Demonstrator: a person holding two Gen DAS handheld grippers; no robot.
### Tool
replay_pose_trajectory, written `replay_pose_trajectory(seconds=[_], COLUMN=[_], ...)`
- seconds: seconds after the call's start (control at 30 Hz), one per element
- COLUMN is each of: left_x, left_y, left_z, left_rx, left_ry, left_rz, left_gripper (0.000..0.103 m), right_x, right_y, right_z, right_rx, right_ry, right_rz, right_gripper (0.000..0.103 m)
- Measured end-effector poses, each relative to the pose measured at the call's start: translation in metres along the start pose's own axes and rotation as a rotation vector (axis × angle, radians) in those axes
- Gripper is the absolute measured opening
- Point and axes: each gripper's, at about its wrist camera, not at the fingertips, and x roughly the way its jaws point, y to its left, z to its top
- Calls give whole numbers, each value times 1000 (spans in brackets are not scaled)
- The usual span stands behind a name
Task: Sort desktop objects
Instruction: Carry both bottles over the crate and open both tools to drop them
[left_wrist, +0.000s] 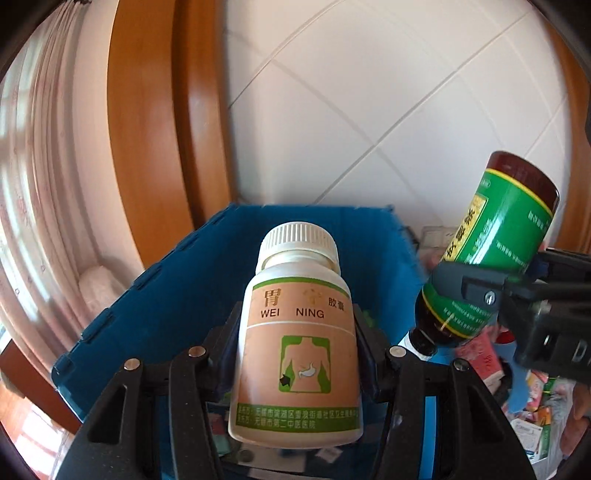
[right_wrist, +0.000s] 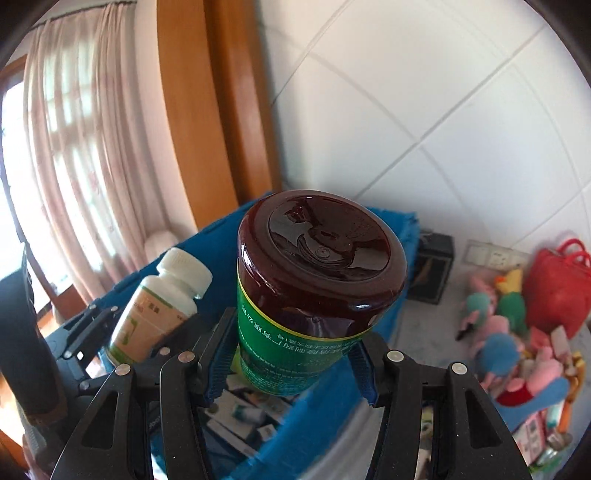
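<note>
My left gripper (left_wrist: 299, 354) is clamped on the white pill bottle (left_wrist: 297, 332), pads on both sides of its body, bottle upright at frame centre, white cap up, label reading WEI NING facing the camera. My right gripper (right_wrist: 291, 358) is clamped on the brown glass bottle (right_wrist: 310, 295), green label between the blue pads, flat brown base pointing up toward the lens, so it's held inverted; in the left view it sits tilted at the right edge with its neck down and the right gripper's black body across it. From the right view the white pill bottle shows lower left, leaning, in the other gripper. Both bottles hang over the blue bin (left_wrist: 155, 295), which fills the centre-lower part of both frames; small boxes and packets lie on its bottom (right_wrist: 240, 417), blurred, can't read them. Right of the bin in the right view: a heap of plush toys (right_wrist: 498, 332), a red bag (right_wrist: 557, 288), a dark box against the wall (right_wrist: 430, 269). Behind everything, white tiled wall (right_wrist: 443, 110), orange wooden frame (right_wrist: 207, 110), curtain (right_wrist: 81, 147) at upper left.
</note>
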Motion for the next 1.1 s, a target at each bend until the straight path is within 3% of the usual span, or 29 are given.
replay_pose_trajectory(seconds=[0.23,0.37,0.57,1.0,1.1], left_x=[50,65,61,61,58], left_y=[45,61,66,69,70], left_z=[1,-2,1,-2,-2], left_rx=[3,-12,-19,-9,-8], left_ry=[122,163,158,182,170], left_rz=[1,-23,-9,20,35], left_gripper=[52,52,52,53,75], right_x=[70,88,103,112,111], right_y=[39,49,41,57,57], right_z=[6,8,0,-6,-6], right_rx=[-51,-64,-75,-198,-198], right_ry=[165,217,289,287,274], right_rz=[-23,-61,-143,-260,-273], right_gripper=[55,55,55,56,58])
